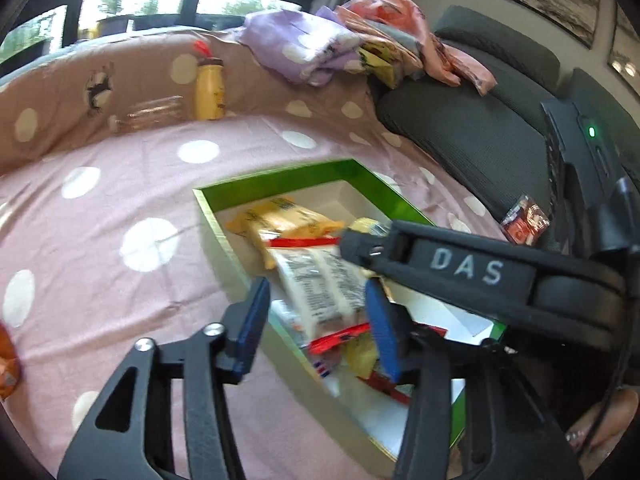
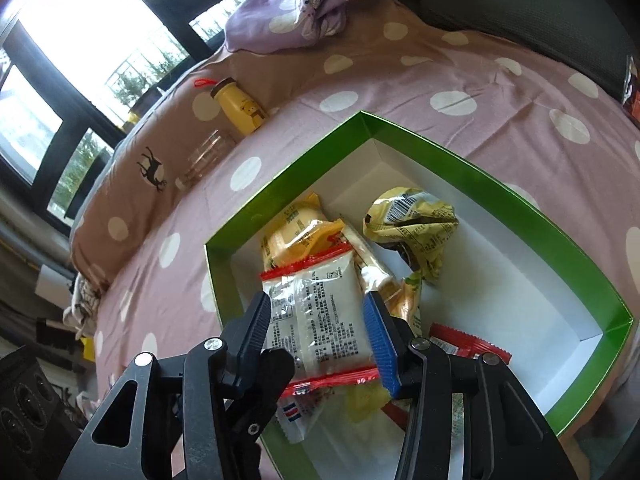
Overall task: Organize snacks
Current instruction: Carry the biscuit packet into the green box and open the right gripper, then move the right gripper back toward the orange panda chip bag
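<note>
Handling note: the white snack packet (image 2: 320, 312) lies in the green box (image 2: 420, 140) on the bed — light, crinkly, slippery film. Right tongs (image 2: 316, 324) clamp its sides; left tongs (image 1: 316, 320) stand apart, empty (grip seams).

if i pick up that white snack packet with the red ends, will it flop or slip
The white snack packet looks puffy and thin-filmed, so probably light and bendy. Its glossy wrapper may slide against the right claw. Contents could crush under a hard squeeze.
</note>
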The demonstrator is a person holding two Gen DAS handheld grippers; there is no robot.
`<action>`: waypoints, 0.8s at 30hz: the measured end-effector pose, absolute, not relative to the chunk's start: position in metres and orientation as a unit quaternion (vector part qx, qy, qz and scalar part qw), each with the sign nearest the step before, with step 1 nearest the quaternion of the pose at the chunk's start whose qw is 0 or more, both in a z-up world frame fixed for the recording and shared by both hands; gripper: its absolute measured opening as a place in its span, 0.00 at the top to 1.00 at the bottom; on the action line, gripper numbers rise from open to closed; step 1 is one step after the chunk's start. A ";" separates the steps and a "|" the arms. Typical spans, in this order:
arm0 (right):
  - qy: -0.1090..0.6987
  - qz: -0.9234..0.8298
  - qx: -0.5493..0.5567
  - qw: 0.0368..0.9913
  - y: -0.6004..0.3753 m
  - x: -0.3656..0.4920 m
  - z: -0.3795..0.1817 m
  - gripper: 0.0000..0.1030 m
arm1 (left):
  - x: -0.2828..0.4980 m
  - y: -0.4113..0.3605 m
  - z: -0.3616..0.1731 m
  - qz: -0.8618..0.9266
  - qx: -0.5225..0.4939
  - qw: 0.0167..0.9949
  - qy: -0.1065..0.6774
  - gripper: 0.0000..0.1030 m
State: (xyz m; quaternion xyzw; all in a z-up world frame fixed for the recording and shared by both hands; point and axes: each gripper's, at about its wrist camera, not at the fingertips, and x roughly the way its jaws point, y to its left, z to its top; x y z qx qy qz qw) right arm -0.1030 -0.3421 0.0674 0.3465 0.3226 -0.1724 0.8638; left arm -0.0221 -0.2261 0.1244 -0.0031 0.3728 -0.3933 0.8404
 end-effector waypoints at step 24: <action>0.275 -0.056 0.265 0.922 -0.211 -0.051 0.078 0.16 | 0.008 0.080 0.097 -0.079 -0.162 0.912 0.368 0.10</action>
